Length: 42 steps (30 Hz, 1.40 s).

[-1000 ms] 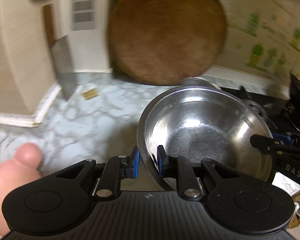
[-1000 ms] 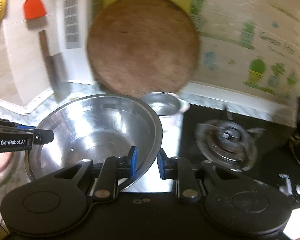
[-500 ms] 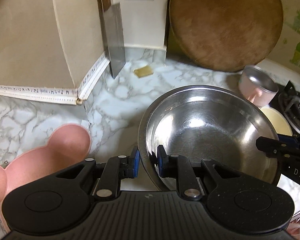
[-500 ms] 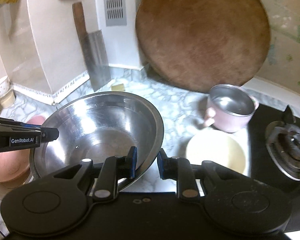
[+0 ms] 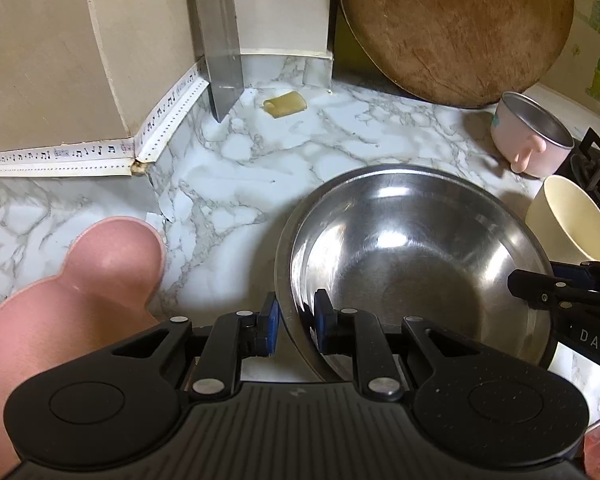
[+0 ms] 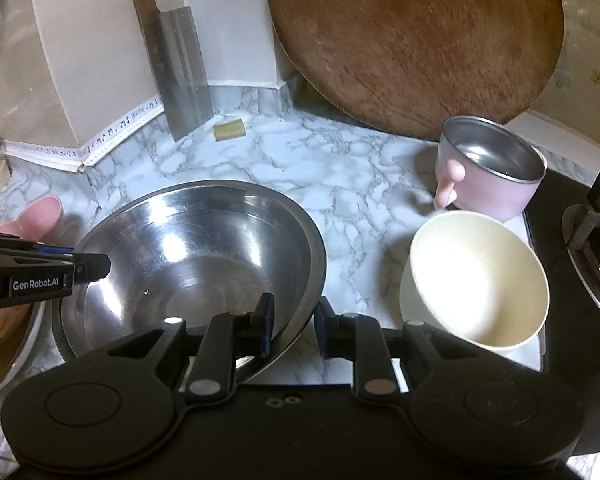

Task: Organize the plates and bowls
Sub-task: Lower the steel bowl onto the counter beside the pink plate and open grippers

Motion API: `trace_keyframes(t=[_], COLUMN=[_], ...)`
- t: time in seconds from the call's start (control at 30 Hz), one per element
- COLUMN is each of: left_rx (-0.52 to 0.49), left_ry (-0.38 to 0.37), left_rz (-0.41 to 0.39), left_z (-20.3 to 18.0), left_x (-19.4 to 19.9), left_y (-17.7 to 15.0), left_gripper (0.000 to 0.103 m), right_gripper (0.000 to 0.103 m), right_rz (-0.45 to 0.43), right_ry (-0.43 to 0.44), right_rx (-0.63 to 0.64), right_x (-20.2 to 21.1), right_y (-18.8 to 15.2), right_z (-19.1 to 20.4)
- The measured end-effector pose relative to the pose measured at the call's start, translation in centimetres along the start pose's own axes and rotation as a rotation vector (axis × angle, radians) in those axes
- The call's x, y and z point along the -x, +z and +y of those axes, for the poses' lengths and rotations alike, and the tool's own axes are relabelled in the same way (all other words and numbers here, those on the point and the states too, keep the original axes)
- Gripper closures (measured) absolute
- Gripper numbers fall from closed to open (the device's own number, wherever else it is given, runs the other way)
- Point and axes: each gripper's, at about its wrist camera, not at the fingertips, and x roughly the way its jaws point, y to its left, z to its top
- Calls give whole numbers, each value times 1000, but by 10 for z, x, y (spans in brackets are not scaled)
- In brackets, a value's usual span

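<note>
A large round stainless-steel mixing bowl (image 5: 416, 264) is recorded at lower centre-right of the left wrist view and at lower centre-left of the right wrist view, above a white-and-grey marbled countertop (image 5: 260, 168); whether its base touches the counter cannot be told. Its near-left rim is clamped between the blue-padded jaws of the left gripper (image 5: 294, 322), and its near-right rim is likewise pinched by the right gripper (image 6: 292, 326), so the bowl is grasped from two sides at once. A pink bear-eared plastic dish (image 5: 72, 300) is noted at lower left of the left wrist view, beside the steel bowl. A cream-coloured deep plastic bowl (image 6: 476, 280) is listed at right of centre in the right wrist view, near the steel bowl but apart from it. Just behind the cream bowl a pink cup with a steel lining and a knob handle (image 6: 488, 172) is placed, at the edge of a black gas hob (image 6: 592, 248). A large round brown wooden chopping board (image 6: 416, 44) is leaned against the wall at upper right. A steel cleaver with a wooden handle (image 6: 180, 68) is seen at upper left, blade end down toward the counter, and a small yellowish block (image 6: 230, 130) is found on the counter near it.
</note>
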Motion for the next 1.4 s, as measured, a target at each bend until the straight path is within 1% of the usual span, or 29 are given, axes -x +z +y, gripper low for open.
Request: trace_keyframes(t=[0.2, 0.5, 0.83, 1.0, 1.17, 1.3, 1.33, 1.37, 1.4], left_rx=[-16, 15, 21, 51, 75, 107, 112, 119, 129], left_ry=[-5, -13, -11, -13, 14, 31, 33, 40, 48], left_rz=[-8, 10, 20, 33, 3, -43, -59, -80, -112], left_z=[-4, -2, -5, -3, -2, 1, 1, 0, -1], left_x=[-1, 1, 7, 12, 26, 46, 51, 58, 66], left_y=[-2, -2, -9, -13, -20, -23, -24, -25, -26], left_gripper=[86, 86, 86, 84, 78, 72, 63, 47, 41], right_gripper=[80, 80, 79, 77, 76, 75, 74, 74, 73], right_rz=[19, 44, 20, 3, -27, -56, -65, -79, -96], right_ry=[-7, 0, 1, 12, 21, 45, 52, 58, 64], right_rx=[3, -30, -25, -19, -12, -4, 0, 6, 11], right_x=[-4, -3, 14, 27, 46, 63, 67, 73, 78], right_y=[-5, -3, -5, -7, -9, -10, -10, -10, -10], right_z=[-1, -4, -10, -14, -21, -27, -28, -29, -31])
